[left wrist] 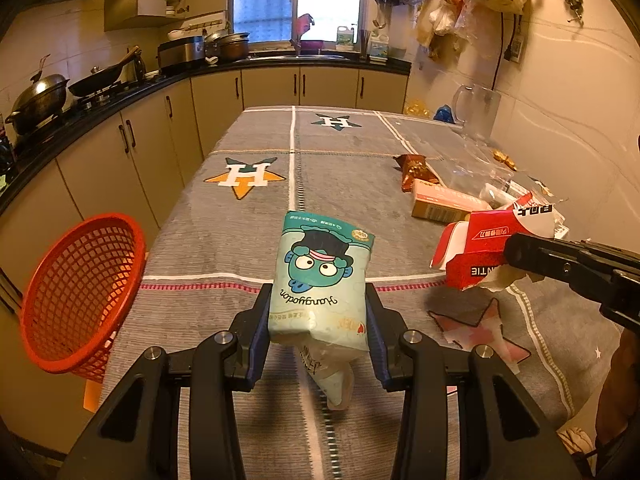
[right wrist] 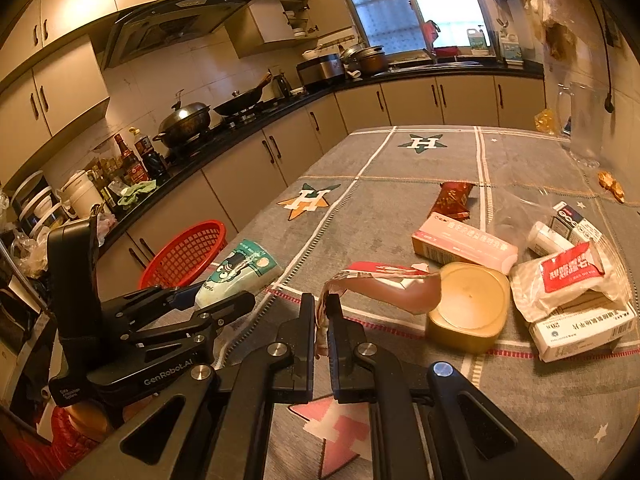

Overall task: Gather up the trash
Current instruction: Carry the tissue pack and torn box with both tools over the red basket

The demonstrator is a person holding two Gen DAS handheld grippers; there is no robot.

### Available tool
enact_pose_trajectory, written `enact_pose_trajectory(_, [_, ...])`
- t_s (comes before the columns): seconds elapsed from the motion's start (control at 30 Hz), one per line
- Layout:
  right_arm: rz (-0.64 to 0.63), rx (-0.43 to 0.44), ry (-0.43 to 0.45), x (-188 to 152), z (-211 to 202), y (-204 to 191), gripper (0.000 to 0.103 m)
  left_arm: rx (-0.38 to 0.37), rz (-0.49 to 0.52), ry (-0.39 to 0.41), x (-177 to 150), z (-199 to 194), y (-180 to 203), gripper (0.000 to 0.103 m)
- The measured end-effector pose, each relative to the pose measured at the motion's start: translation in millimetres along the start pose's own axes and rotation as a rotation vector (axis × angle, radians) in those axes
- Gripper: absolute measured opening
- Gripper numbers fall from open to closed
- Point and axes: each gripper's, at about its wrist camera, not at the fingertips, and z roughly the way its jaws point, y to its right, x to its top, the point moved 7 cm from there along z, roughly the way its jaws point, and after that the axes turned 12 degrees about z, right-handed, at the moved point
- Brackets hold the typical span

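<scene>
On the bench, cloth-covered: trash in both sets of jaws, red basket at left edge.

Left to right: red mesh basket [left wrist: 80, 296], tilted, off the bench [left wrist: 240, 240] edge; left gripper [left wrist: 318, 320], jaws pinching a teal tissue pack [left wrist: 322, 280] raised off the cloth; right gripper [right wrist: 323, 320], jaws pressed together on a torn red wrapper [right wrist: 384, 284]; gold tin [right wrist: 468, 308]; pink carton [right wrist: 460, 244]; white medicine boxes [right wrist: 580, 320], resting near the right edge.
</scene>
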Motion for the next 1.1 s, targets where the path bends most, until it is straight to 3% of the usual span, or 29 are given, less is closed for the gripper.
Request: enact_pose_trajectory(1.1, [-0.11, 0.042, -0.043, 11, 38, -62, 0.007, 0.092, -0.12, 0.035, -18, -21, -84, 0.041])
